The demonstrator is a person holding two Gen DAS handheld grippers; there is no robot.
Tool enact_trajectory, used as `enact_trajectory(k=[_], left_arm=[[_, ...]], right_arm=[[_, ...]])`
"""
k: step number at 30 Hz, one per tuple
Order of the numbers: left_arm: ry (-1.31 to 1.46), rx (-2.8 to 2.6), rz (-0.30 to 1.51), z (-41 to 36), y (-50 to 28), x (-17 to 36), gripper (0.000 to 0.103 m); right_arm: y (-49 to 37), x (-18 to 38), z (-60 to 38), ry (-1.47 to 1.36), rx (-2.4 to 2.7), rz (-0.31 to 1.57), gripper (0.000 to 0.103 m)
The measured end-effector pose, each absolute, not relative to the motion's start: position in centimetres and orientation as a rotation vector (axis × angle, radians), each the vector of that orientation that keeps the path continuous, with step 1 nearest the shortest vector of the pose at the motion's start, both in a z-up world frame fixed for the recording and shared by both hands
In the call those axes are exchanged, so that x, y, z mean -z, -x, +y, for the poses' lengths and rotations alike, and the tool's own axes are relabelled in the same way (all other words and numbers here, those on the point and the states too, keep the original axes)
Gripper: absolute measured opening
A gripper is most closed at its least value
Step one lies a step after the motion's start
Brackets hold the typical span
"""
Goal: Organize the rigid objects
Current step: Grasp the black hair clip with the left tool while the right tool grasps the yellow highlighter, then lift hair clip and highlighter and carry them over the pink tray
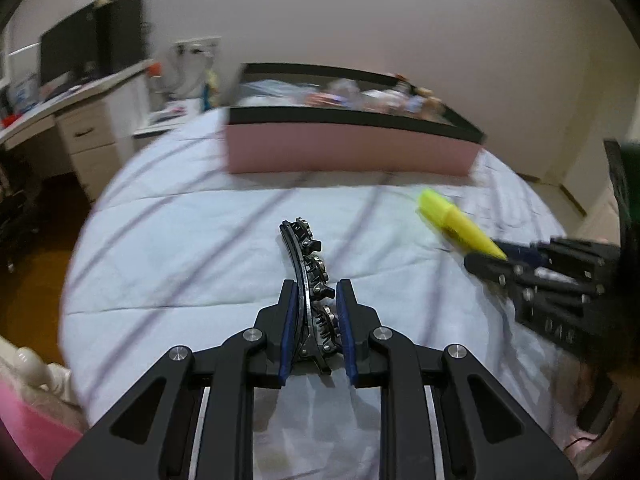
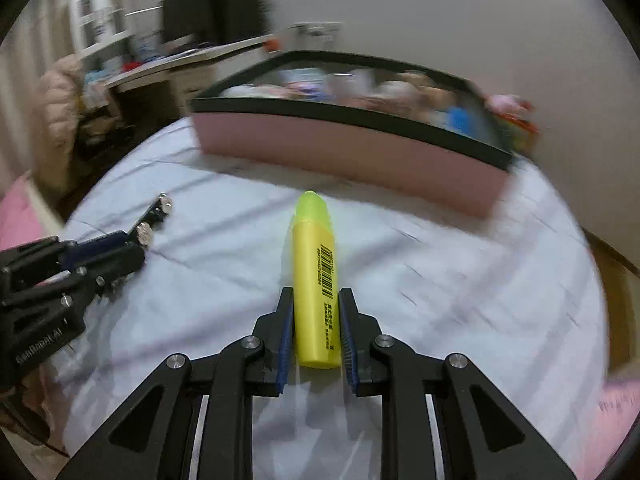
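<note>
Grippers in both my hands are carrying something above the bed. My left gripper (image 1: 316,312) is pinching a curved black strip (image 1: 306,268) studded with metal screws and toothed wheels; its blue pads (image 1: 290,332) are pressing on the lower end while the rest is arching forward past the tips. My right gripper (image 2: 316,320) is squeezing a yellow highlighter (image 2: 315,280) near its flat base, barcode facing up, capped end pointing away from me toward the pink box (image 2: 352,152). That box, with its black rim, is sitting on the pale blue striped sheet (image 2: 440,272) ahead of both tools, and it is holding a jumble of small items too blurred to name. From my left wrist camera I am seeing the right gripper (image 1: 492,256) off to the side with the highlighter (image 1: 456,224) sticking out; from my right wrist camera, the left gripper (image 2: 136,240) with the strip (image 2: 154,216) poking forward. A desk (image 1: 80,92) with a dark monitor (image 1: 72,52) is standing beyond the bed.
</note>
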State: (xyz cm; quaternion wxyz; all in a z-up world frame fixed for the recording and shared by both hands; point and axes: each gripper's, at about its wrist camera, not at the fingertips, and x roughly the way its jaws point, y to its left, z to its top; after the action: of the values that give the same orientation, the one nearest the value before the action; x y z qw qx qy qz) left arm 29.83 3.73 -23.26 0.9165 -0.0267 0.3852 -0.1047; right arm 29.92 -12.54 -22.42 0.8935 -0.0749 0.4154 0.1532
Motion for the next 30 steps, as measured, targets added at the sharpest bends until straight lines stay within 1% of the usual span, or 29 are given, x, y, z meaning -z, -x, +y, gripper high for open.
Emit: enact_trajectory(k=[4, 7, 9, 10, 11, 14, 15, 16, 18, 19, 20, 21, 22, 23, 24, 30], left_arm=[[0.031, 0.257, 0.802, 1.1, -30.2, 23.4, 0.020], [0.041, 0.256, 0.810, 0.7, -30.5, 23.4, 0.021], [0.058, 0.254, 0.821, 0.9, -30.7, 23.5, 0.021], [0.062, 0.249, 0.821, 1.0, -30.7, 23.5, 0.023], [0.068, 0.241, 0.821, 1.0, -30.8, 23.5, 0.024], [0.072, 0.232, 0.828, 1.0, -31.0, 23.6, 0.034], [0.073, 0.232, 0.828, 0.8, -31.1, 23.5, 0.040], [0.069, 0.228, 0.827, 0.7, -31.1, 23.5, 0.044], [0.043, 0.217, 0.838, 0.2, -31.4, 23.6, 0.048], [0.026, 0.211, 0.838, -0.2, -31.5, 23.6, 0.049], [0.010, 0.204, 0.838, -0.5, -31.5, 23.6, 0.050], [-0.007, 0.195, 0.838, -0.7, -31.5, 23.7, 0.049], [-0.021, 0.190, 0.838, -0.9, -31.5, 23.7, 0.043], [-0.021, 0.187, 0.832, -0.8, -31.5, 23.7, 0.035], [-0.016, 0.188, 0.827, -0.7, -31.4, 23.6, 0.019], [-0.011, 0.205, 0.791, -0.5, -30.6, 22.8, 0.019]], right_arm=[[-27.9, 22.6, -14.8, 0.104, -0.219, 0.858, 0.022], [-27.9, 22.9, -15.3, 0.077, -0.248, 0.855, 0.026], [-28.4, 22.5, -15.4, 0.072, -0.263, 0.834, 0.041], [-28.7, 22.4, -15.2, 0.075, -0.261, 0.831, 0.056], [-29.1, 22.3, -15.2, 0.081, -0.261, 0.831, 0.060], [-29.7, 22.5, -15.0, 0.082, -0.294, 0.840, 0.060], [-29.7, 22.6, -14.9, 0.094, -0.289, 0.848, 0.060], [-29.9, 22.8, -14.6, 0.109, -0.293, 0.851, 0.058], [-29.8, 22.8, -14.2, 0.135, -0.290, 0.848, 0.046], [-29.9, 22.8, -14.0, 0.146, -0.296, 0.848, 0.036], [-29.9, 22.9, -14.0, 0.154, -0.297, 0.849, 0.034], [-29.8, 22.9, -13.7, 0.176, -0.293, 0.845, 0.030], [-29.7, 22.9, -13.5, 0.187, -0.298, 0.842, 0.027], [-29.6, 22.9, -13.3, 0.196, -0.307, 0.840, 0.027], [-29.6, 22.9, -13.4, 0.197, -0.307, 0.837, 0.027], [-28.8, 22.3, -14.5, 0.134, -0.336, 0.797, 0.027]])
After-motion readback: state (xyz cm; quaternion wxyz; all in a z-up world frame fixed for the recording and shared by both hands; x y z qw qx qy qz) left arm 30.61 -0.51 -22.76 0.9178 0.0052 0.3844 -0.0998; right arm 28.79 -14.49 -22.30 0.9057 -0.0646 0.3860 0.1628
